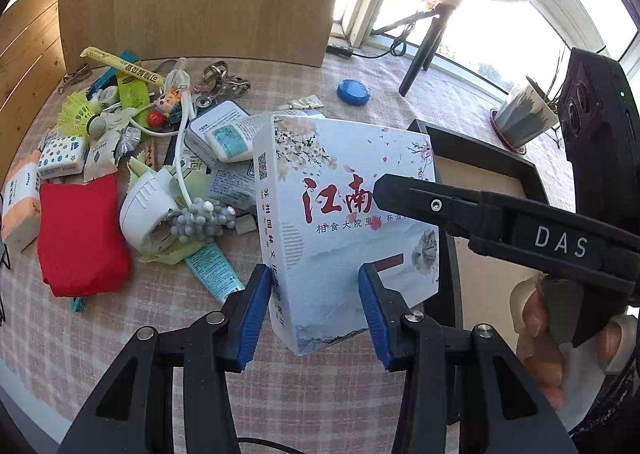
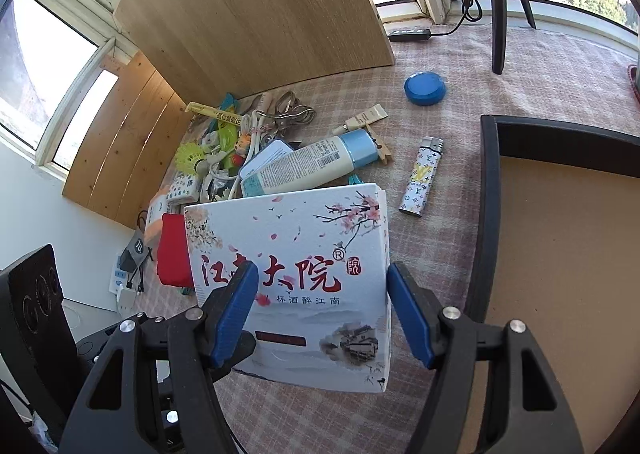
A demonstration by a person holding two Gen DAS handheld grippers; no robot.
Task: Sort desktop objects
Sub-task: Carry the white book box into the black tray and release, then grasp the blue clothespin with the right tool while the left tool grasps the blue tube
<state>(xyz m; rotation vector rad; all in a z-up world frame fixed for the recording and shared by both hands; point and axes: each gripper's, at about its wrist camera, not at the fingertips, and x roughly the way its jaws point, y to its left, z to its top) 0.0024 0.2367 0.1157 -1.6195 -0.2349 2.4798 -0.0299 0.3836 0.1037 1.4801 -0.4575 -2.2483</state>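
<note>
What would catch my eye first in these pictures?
A white box with red Chinese characters and blossoms fills the middle, held up between the left tool and the right tool. Behind it, at left, a jumbled pile of small things covers the checked cloth. To the right lies a dark-rimmed tray.

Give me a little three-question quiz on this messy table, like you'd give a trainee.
1. True or false: the lighter lies outside the black tray.
2. The cloth pouch is: A green, B red, C black.
3. What shows between the fingers of both the left gripper and the right gripper?

Key: 1 true; 2 B; 3 the white printed box.
</note>
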